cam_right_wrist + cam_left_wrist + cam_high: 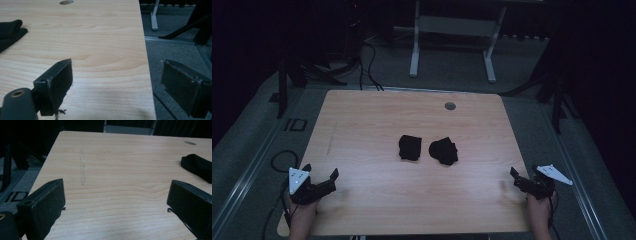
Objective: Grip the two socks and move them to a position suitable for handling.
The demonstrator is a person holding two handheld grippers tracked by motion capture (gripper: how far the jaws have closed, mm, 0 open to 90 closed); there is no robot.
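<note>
High view: two dark cloth bundles lay mid-frame on the table [362, 125], side by side and just apart
Left bundle [410, 147]: squarish fold, slightly taller than wide, so its long axis ran roughly up the frame
Right bundle [443, 150]: rounder and lumpier, no clear long axis or pointing end that I could tell
Left gripper [319, 176]: lower left of frame, jaws wide apart, holding nothing; bundles lay up and to its right
Right gripper [513, 178]: lower right at the table edge, jaws parted, empty; bundles lay up and to its left
Nearer hand: judged about even, each gripper closer to the bundle on its own side
Left gripper view: one bundle [197, 166] sat at the right edge, beyond the right jaw
Right gripper view: a bundle [10, 31] sat at the upper left edge
</note>
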